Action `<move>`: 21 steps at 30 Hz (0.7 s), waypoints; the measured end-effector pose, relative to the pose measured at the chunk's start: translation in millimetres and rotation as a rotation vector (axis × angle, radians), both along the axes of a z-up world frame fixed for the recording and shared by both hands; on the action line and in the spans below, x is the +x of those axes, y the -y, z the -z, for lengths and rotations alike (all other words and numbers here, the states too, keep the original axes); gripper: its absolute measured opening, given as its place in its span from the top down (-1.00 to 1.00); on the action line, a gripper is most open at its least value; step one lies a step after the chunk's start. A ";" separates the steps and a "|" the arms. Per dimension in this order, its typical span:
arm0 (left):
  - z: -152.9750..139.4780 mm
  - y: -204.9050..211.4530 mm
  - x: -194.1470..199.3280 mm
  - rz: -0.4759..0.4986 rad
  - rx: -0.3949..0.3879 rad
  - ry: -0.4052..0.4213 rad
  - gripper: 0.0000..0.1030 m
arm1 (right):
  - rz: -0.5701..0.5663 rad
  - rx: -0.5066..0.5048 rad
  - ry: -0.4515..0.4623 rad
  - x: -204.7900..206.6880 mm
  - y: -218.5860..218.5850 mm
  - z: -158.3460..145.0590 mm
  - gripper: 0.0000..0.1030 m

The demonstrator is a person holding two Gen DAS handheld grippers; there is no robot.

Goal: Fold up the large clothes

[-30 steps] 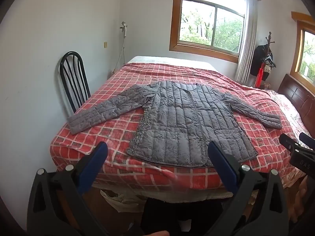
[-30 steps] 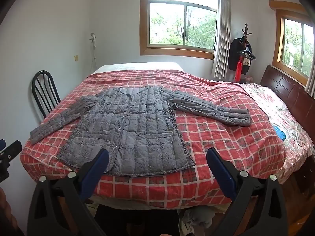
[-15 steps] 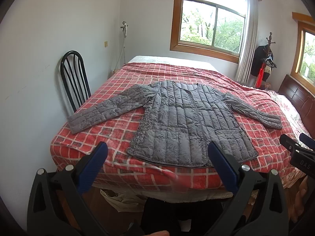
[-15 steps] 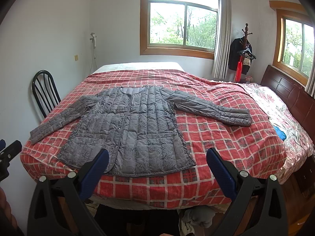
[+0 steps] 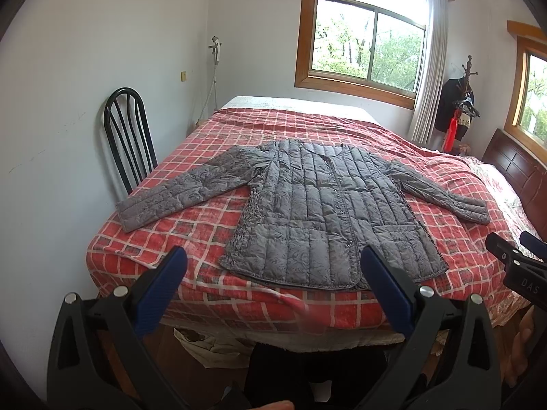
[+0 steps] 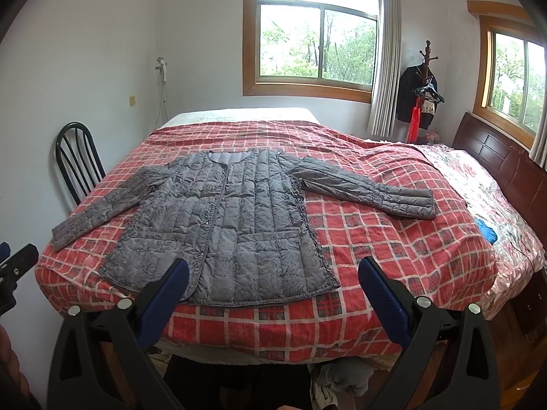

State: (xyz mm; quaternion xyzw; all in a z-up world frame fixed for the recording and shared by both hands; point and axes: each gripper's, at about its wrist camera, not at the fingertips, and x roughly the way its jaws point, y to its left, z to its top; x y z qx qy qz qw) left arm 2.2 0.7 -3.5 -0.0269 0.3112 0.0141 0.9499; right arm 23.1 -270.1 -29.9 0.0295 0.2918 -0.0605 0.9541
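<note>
A grey quilted jacket (image 5: 324,212) lies flat and buttoned on a bed with a red checked cover (image 5: 212,225), both sleeves spread out to the sides. The right wrist view shows the same jacket (image 6: 232,225) on that cover (image 6: 393,249), hem toward me. My left gripper (image 5: 273,273) is open, held back from the bed's near edge, level with the hem, nothing between its blue pads. My right gripper (image 6: 273,278) is open too, also short of the bed and empty. The right gripper's tip (image 5: 512,263) shows at the far right of the left wrist view.
A black metal chair (image 5: 128,136) stands against the wall left of the bed. A dark wooden headboard (image 6: 502,157) runs along the right side. A coat stand (image 6: 424,89) with dark clothes is by the window. A blue item (image 6: 487,232) lies on the bed's right part. Cloth lies under the bed.
Both views have barely shifted; the bed and jacket look very slightly closer. The jacket has not moved and both grippers stay open.
</note>
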 end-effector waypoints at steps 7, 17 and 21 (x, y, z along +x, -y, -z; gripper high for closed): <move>0.1 -0.2 -0.1 0.001 -0.001 -0.001 -0.95 | 0.000 -0.003 0.003 -1.6 1.0 -0.7 -0.93; 0.0 -0.3 -0.1 0.001 -0.002 -0.002 -0.95 | -0.002 -0.002 0.000 -1.7 0.1 -1.3 -0.93; 0.0 1.0 -1.0 0.004 -0.001 -0.002 -0.95 | -0.003 -0.002 0.000 -1.6 0.4 -0.7 -0.93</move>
